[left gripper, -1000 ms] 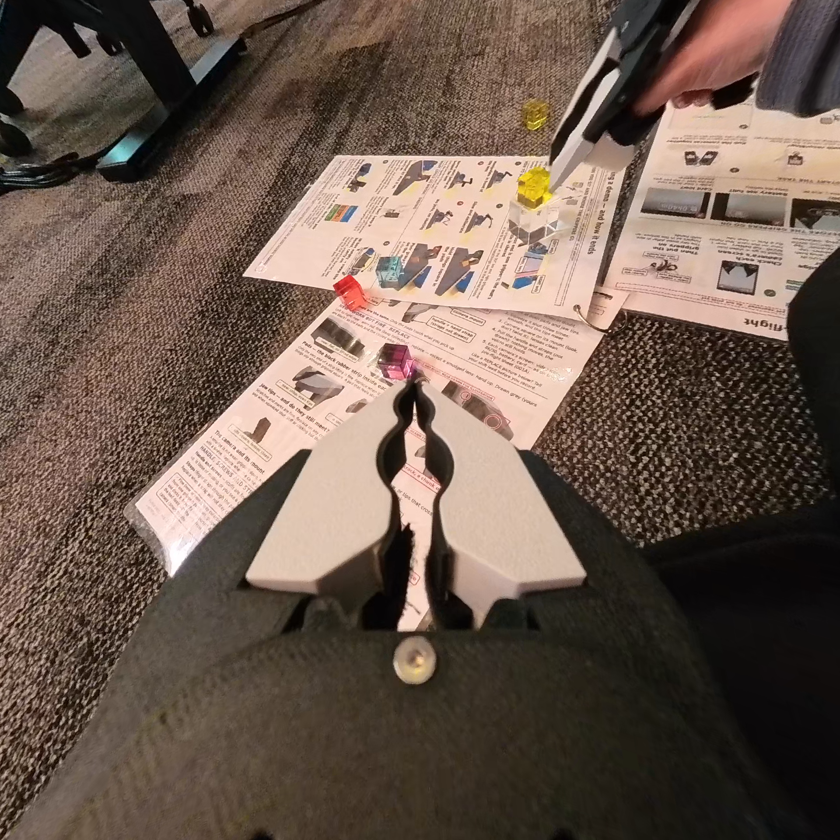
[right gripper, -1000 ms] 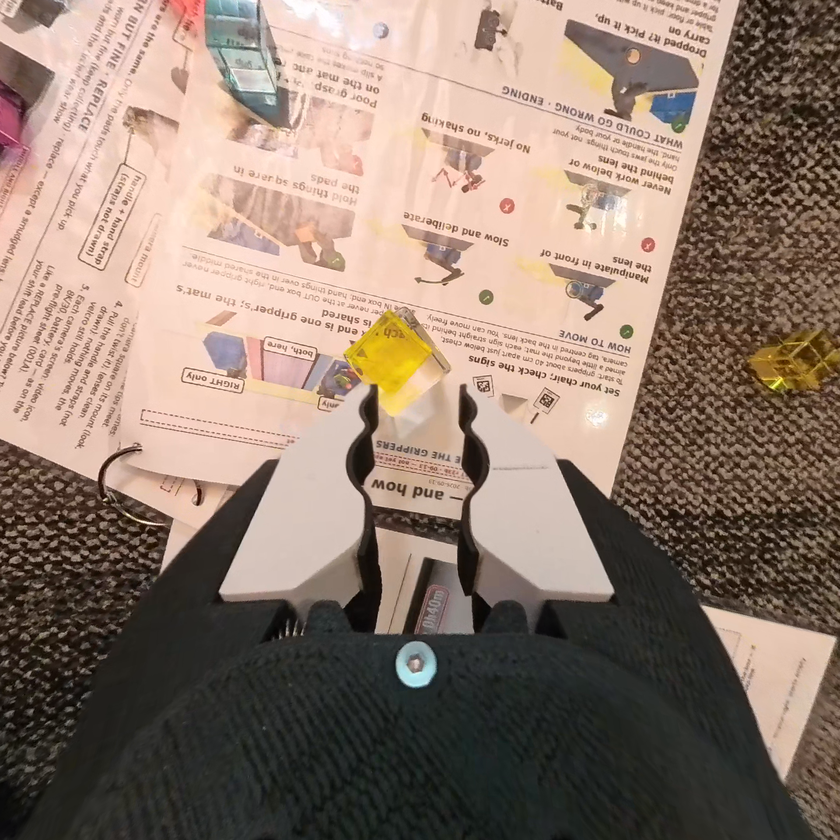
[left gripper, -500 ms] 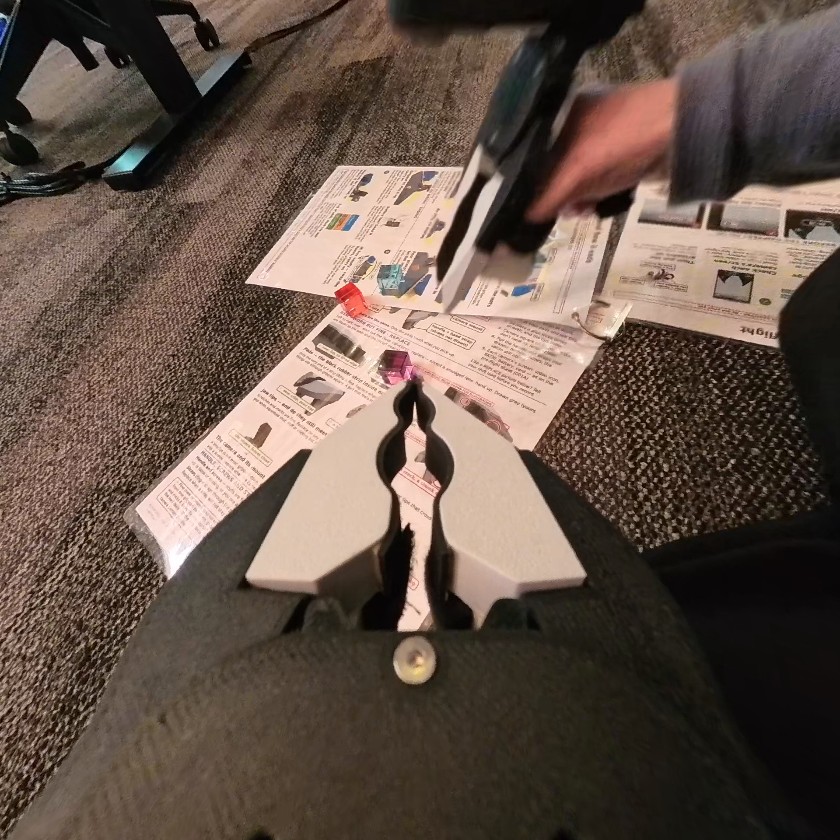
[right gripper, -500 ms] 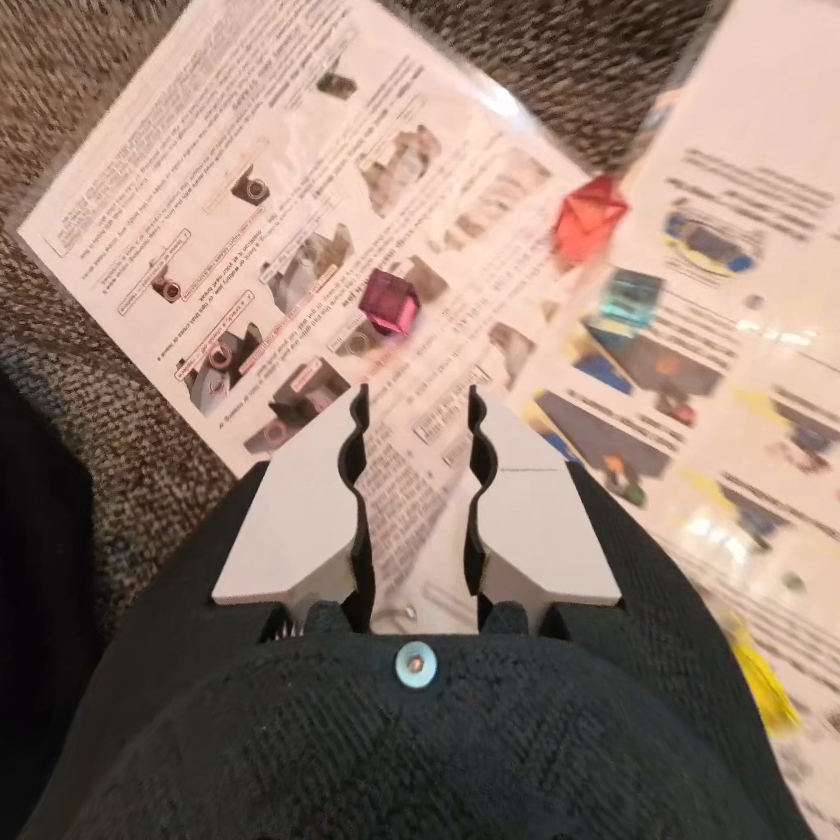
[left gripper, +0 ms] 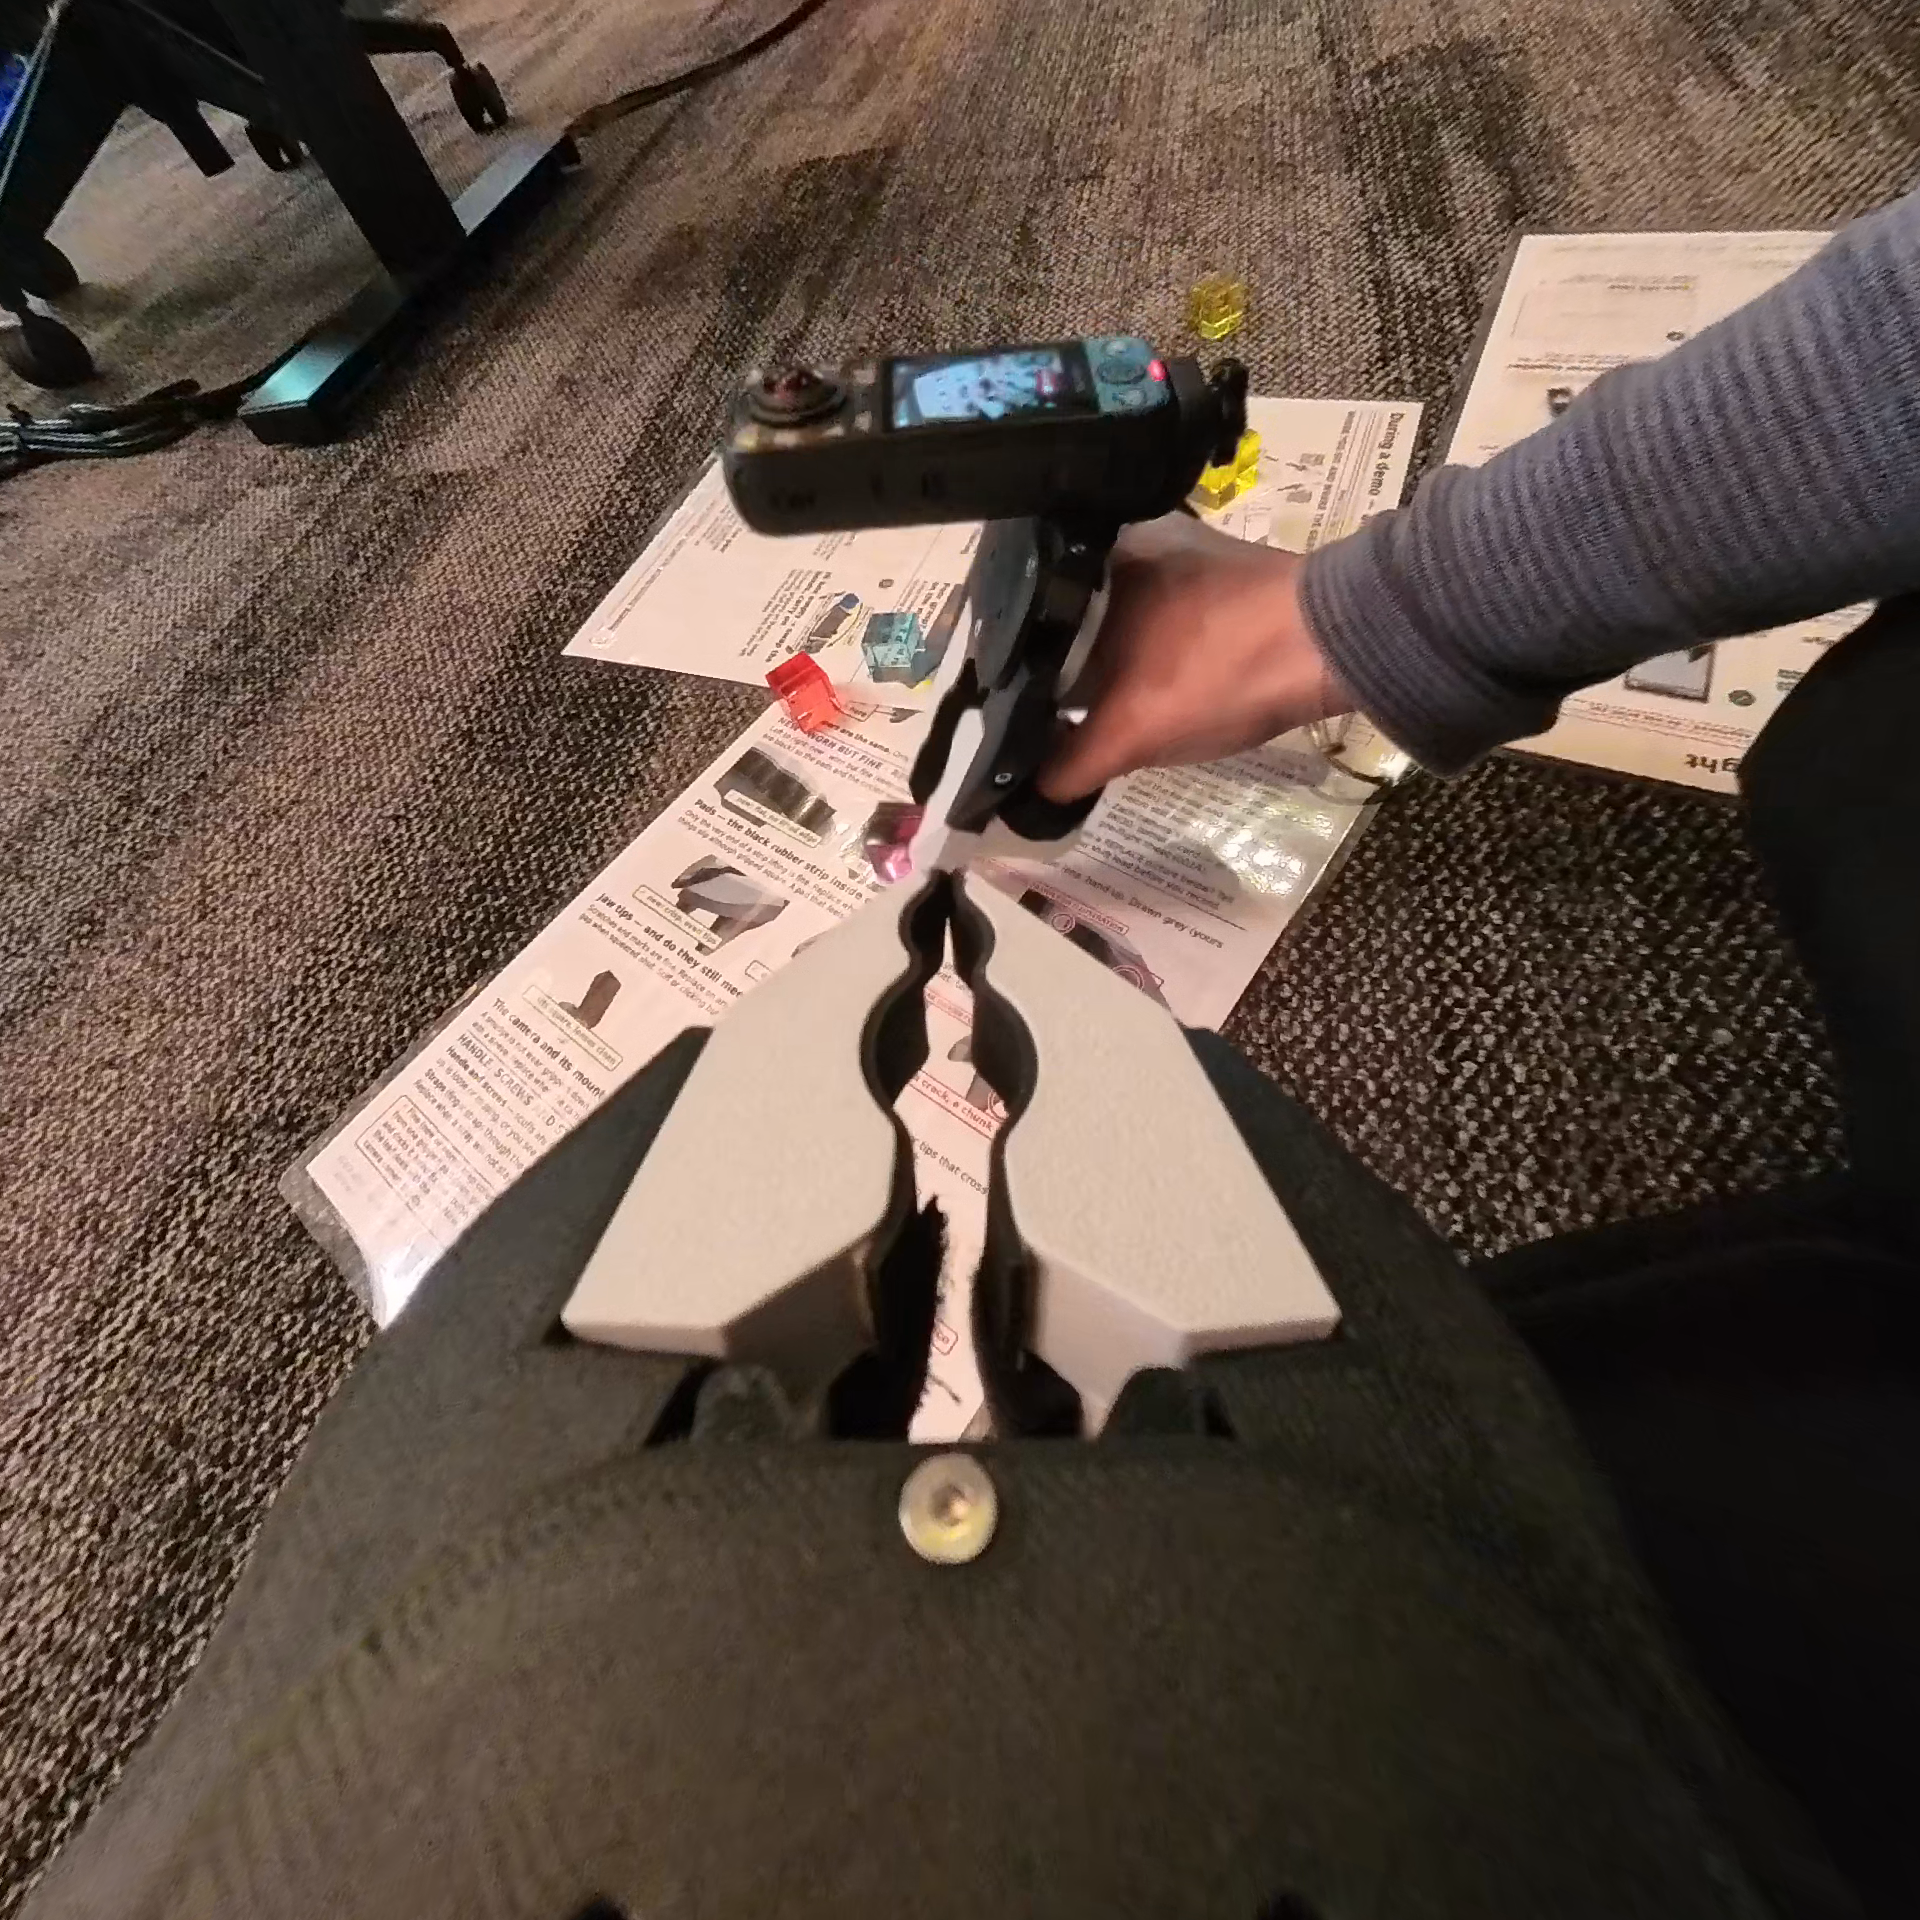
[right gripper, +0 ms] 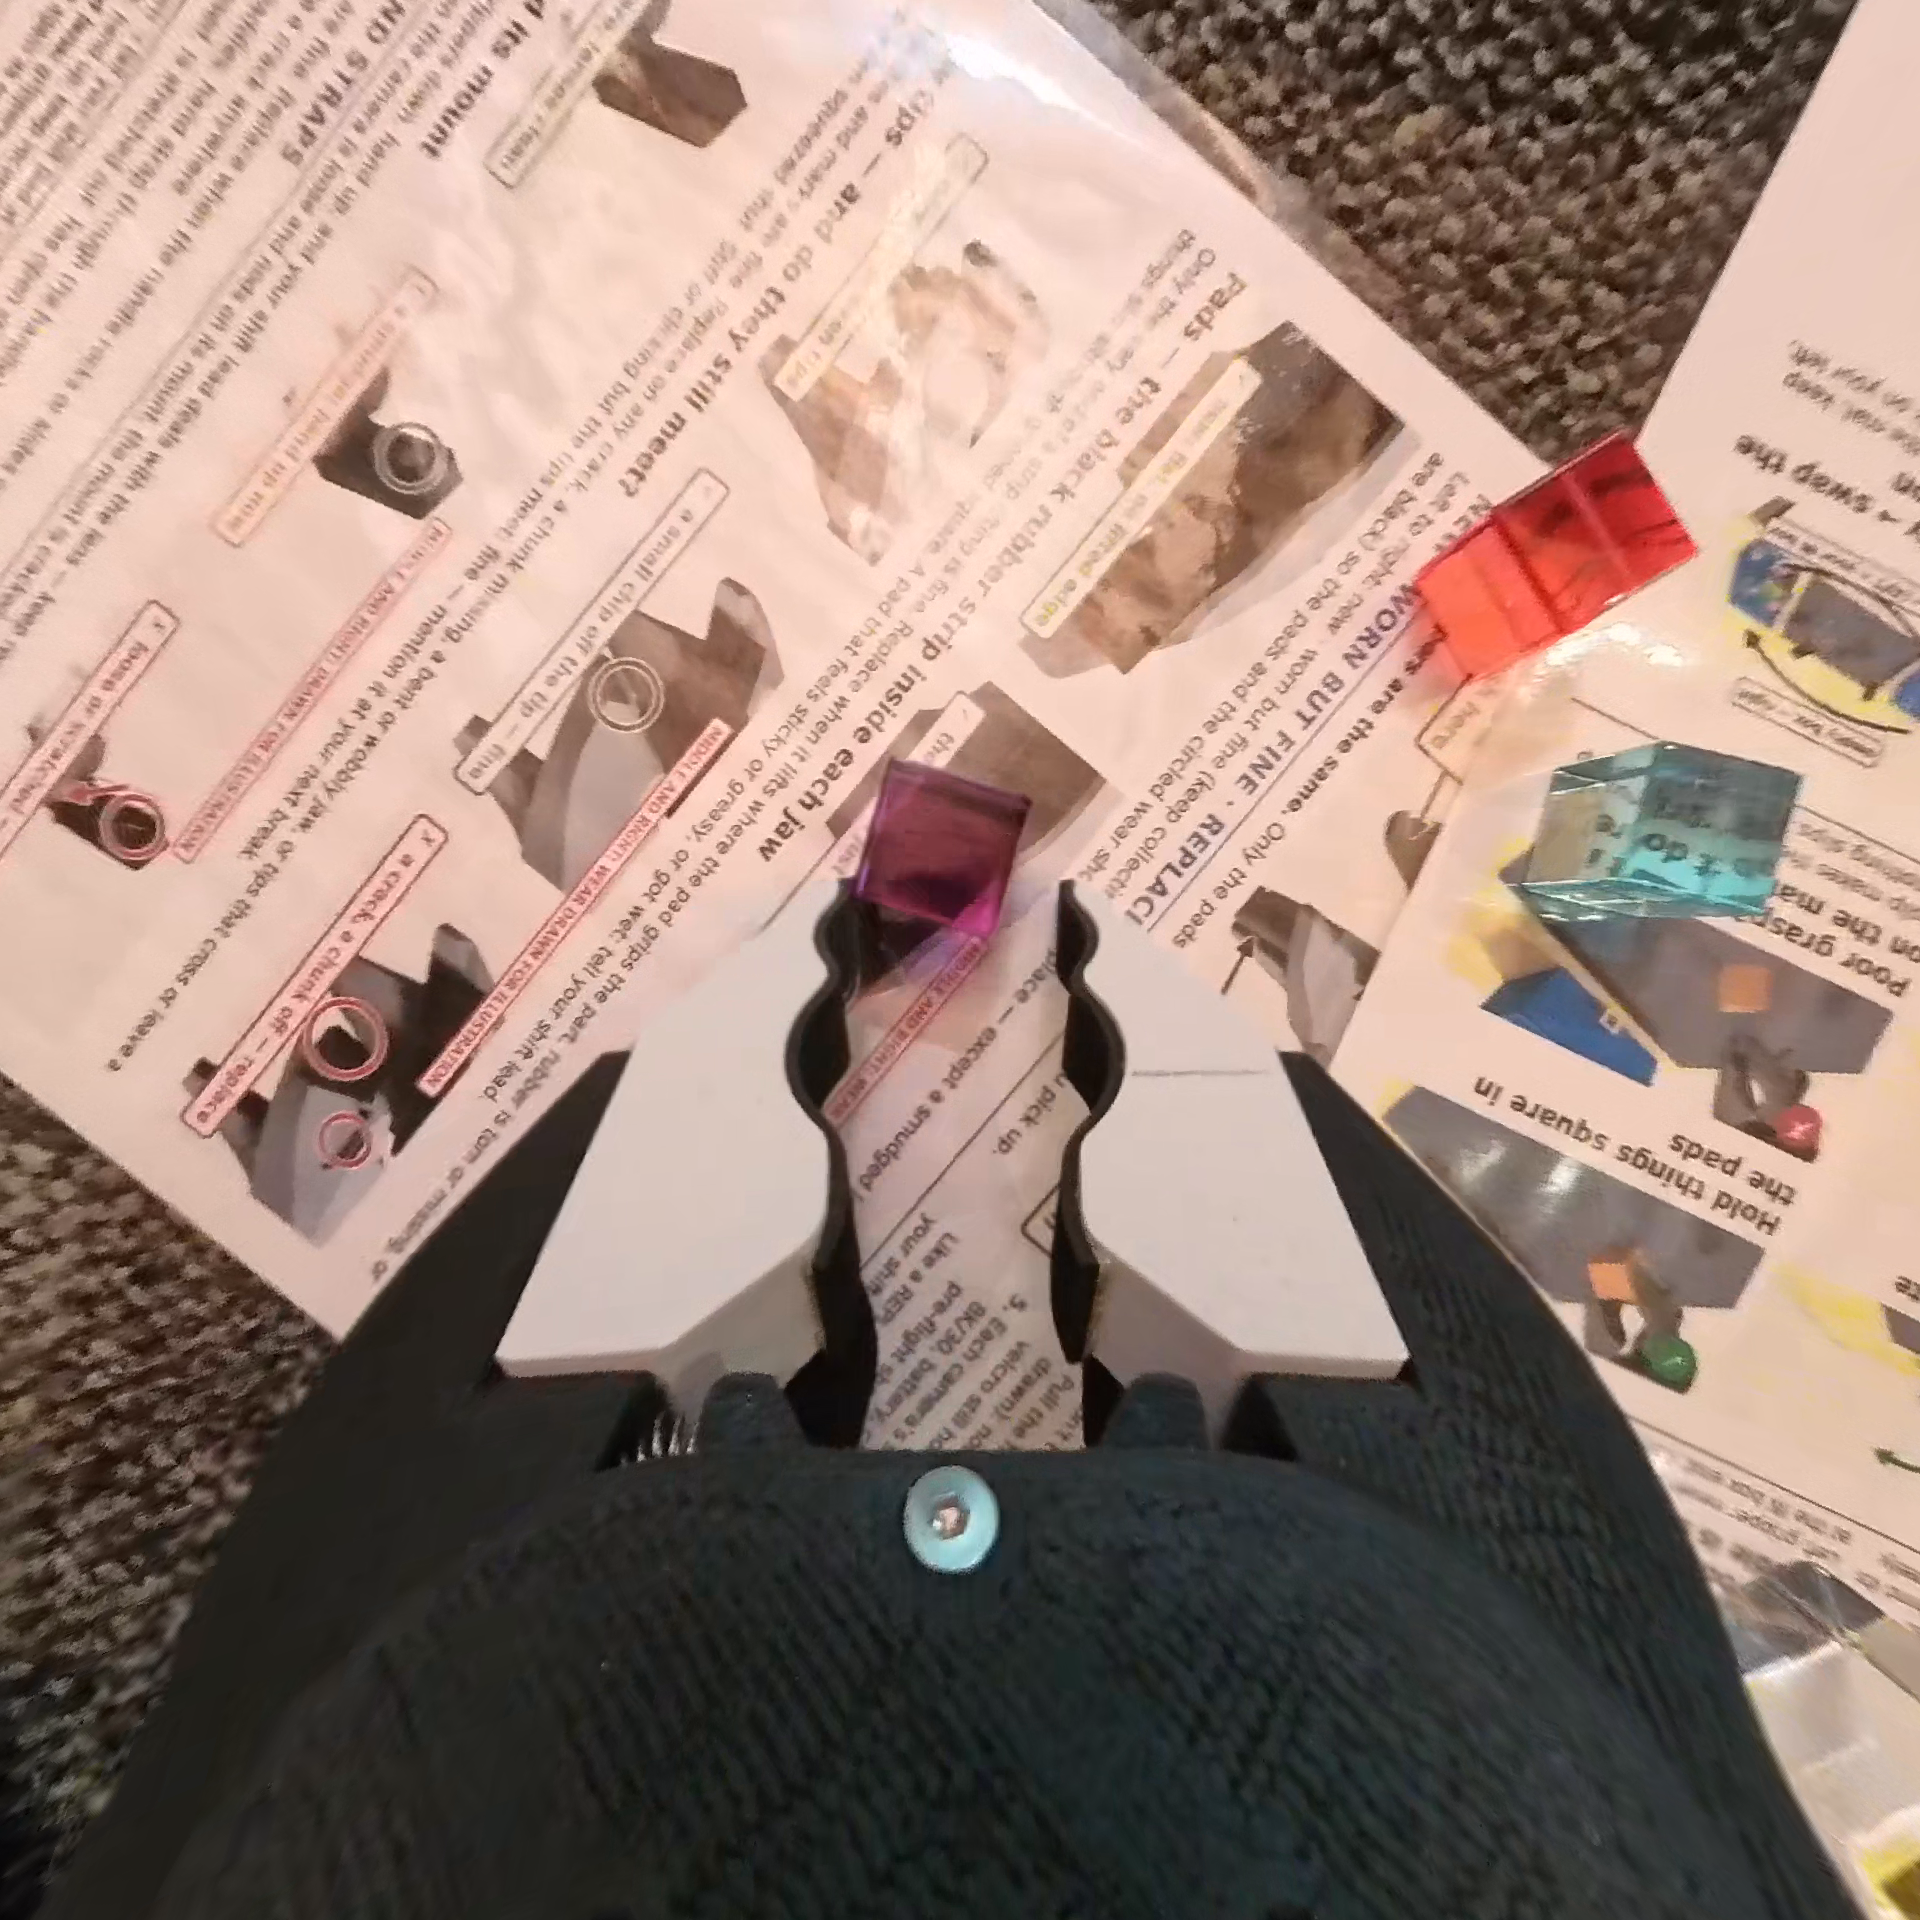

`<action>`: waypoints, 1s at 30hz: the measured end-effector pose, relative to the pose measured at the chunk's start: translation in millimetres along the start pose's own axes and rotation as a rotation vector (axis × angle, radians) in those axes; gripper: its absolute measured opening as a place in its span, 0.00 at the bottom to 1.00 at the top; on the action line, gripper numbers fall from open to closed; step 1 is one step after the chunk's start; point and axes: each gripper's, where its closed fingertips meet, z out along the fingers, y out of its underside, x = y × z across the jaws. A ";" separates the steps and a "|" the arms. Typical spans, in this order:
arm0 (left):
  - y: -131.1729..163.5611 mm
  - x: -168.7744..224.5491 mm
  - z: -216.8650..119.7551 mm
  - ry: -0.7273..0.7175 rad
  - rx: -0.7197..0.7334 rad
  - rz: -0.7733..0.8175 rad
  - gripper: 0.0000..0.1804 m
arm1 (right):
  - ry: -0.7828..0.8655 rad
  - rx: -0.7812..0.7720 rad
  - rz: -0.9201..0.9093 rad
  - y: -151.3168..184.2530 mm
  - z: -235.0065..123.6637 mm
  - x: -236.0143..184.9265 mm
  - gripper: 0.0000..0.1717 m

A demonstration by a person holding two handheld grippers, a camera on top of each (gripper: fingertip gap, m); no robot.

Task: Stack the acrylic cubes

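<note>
We read this as an office or lab floor. Grey-brown loop-pile commercial carpet (left gripper: pixel 312 831) fills both views. Upper left of the left wrist view: black desk or chair legs on a flat foot (left gripper: pixel 343 353), a caster wheel (left gripper: pixel 483 88) and loose cables (left gripper: pixel 94 436). Laminated printed instruction sheets (right gripper: pixel 520 468) lie spread on the carpet at centre, one with a metal binder ring (left gripper: pixel 1351 758).
</note>
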 end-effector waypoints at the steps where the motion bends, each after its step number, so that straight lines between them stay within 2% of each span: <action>1: 0.1 0.1 -0.2 0.001 0.001 -0.001 0.00 | -0.002 0.008 0.009 -0.8 -0.3 0.9 0.20; 6: -0.2 1.5 0.1 0.005 0.002 0.003 0.00 | -0.041 0.047 0.046 -6.6 0.6 -3.5 0.25; 8: 0.7 2.4 0.9 0.008 -0.005 0.010 0.00 | -0.035 0.043 0.027 -7.6 2.1 -4.9 0.15; 11: 1.9 1.6 0.5 0.007 -0.009 0.007 0.00 | -0.004 0.020 -0.028 -8.2 -3.3 -1.2 0.14; 14: 2.0 0.1 -0.1 0.005 -0.008 -0.003 0.00 | 0.010 0.074 -0.031 -18.7 -32.4 13.1 0.15; 17: 1.5 0.2 0.1 0.004 -0.007 -0.003 0.00 | 0.029 0.177 0.053 -23.6 -80.0 43.0 0.15; 19: 1.4 0.1 0.6 0.003 -0.008 -0.003 0.00 | 0.064 0.219 0.132 -13.3 -111.0 72.0 0.15; 23: 1.3 -0.2 1.0 0.002 -0.009 -0.005 0.00 | 0.127 0.239 0.317 30.0 -153.0 127.8 0.15; 27: 2.0 -0.1 1.5 0.001 -0.014 -0.002 0.00 | 0.136 0.194 0.408 71.3 -160.4 150.8 0.14; 30: 2.3 -0.4 1.7 0.000 -0.016 -0.003 0.00 | 0.146 0.145 0.397 86.6 -154.1 154.2 0.15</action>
